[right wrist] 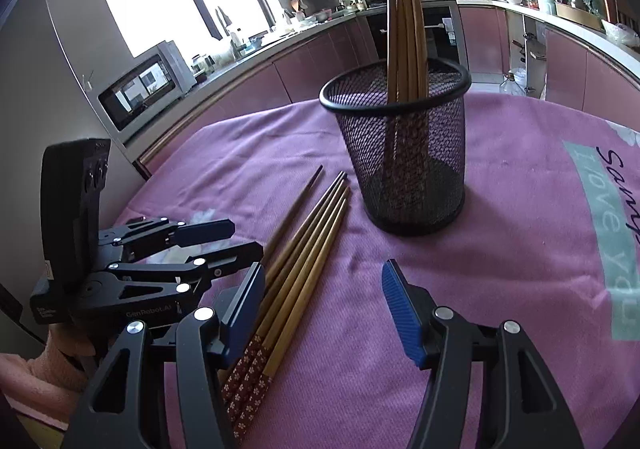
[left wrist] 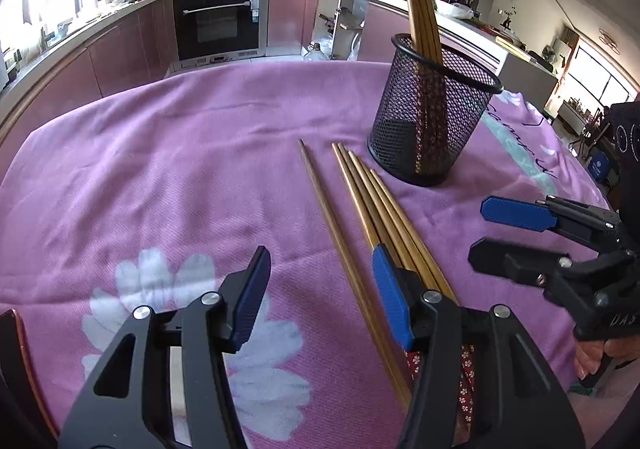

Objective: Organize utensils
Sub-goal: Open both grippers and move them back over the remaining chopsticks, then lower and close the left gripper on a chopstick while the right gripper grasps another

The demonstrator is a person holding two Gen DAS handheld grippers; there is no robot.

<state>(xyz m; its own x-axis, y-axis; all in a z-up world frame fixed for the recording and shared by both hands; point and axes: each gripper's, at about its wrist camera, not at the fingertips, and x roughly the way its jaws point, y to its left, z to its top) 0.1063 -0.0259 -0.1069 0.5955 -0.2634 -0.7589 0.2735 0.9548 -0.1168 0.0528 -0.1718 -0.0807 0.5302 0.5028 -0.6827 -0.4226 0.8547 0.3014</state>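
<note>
On the pink cloth (left wrist: 168,169) we count one lone chopstick (left wrist: 328,217), a bundle of loose chopsticks (left wrist: 384,217) beside it, and a black mesh holder (left wrist: 432,121) with upright chopsticks (left wrist: 420,5). Our left gripper (left wrist: 320,289) spreads wide; our right gripper (left wrist: 504,229) is likewise parted.

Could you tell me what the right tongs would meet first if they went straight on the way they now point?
Probably the mesh cup: it stands ahead of the open right tongs, with bare cloth between. The loose chopsticks lie left of that line, though depth is unclear.
</note>
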